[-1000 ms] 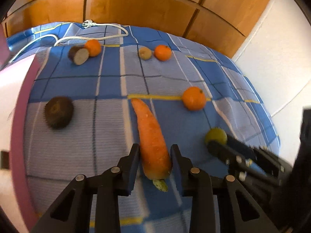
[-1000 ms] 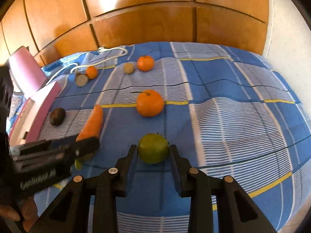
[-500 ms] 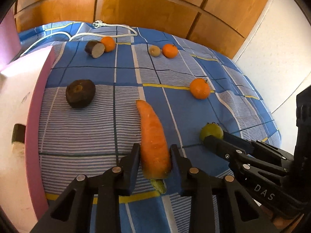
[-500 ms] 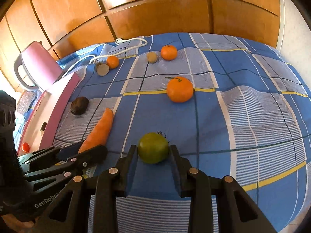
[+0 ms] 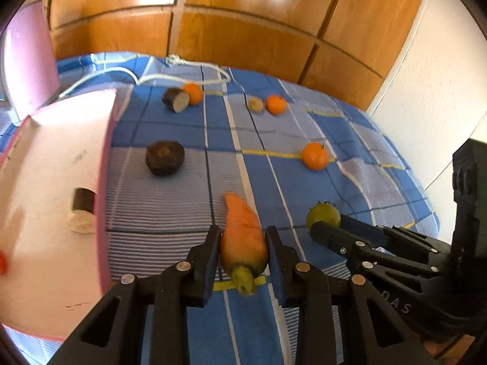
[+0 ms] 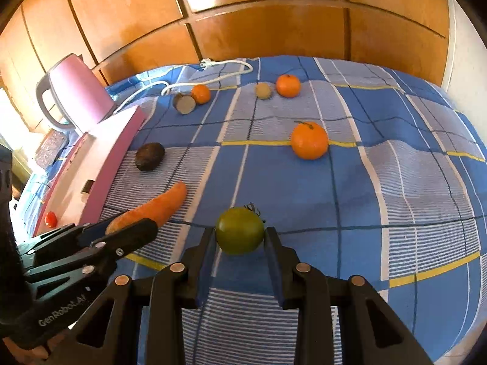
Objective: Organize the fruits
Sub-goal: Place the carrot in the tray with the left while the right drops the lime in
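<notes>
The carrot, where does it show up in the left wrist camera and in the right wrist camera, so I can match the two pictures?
Left wrist view: the carrot sits low at centre, clamped between the left tongs, tip pointing up the picture.
Right wrist view: the carrot lies lower left, slanting up to the right out of the left tongs.
Shared landmark: the dark round fruit beside the pink box.

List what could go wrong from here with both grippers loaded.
1. The left gripper clamps the carrot only at its thick stem end; the long tip sticks out ahead and could swing or catch the pink box.
2. The right gripper pinches the round green fruit at two small spots, so it might roll out.
3. The two grippers sit close side by side and could bump.
</notes>
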A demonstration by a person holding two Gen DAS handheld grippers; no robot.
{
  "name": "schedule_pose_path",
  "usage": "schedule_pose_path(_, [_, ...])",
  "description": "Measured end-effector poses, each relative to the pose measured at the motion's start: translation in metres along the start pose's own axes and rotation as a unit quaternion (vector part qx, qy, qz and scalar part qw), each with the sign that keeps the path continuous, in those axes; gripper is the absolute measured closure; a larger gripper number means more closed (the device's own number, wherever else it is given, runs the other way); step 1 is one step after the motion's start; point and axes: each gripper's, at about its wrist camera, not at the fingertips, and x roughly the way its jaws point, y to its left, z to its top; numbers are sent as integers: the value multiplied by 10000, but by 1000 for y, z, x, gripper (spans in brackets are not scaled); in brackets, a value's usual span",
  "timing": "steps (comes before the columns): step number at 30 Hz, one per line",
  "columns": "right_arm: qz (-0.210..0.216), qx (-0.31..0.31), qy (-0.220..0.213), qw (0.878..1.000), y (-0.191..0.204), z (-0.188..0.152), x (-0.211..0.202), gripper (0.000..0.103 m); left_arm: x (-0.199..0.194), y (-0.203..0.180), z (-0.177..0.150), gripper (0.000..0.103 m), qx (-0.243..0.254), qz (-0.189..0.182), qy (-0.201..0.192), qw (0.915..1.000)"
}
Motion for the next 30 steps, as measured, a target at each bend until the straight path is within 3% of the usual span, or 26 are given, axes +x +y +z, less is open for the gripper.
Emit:
schedule_pose_path(13, [424,-534,-162,9975,49,23,-10,70,-63,42,11,74,-434,565,-790,9943])
schedule_pose_path(24, [1194,-1093,73,9868,123,44,4,70,-87,113,12,74,-1001,1152,-979,9834])
schedule_pose_path(30, [1535,-1140,165,9814,161,60,18,70,-88,154,13,73,-1257,1494,-890,9767])
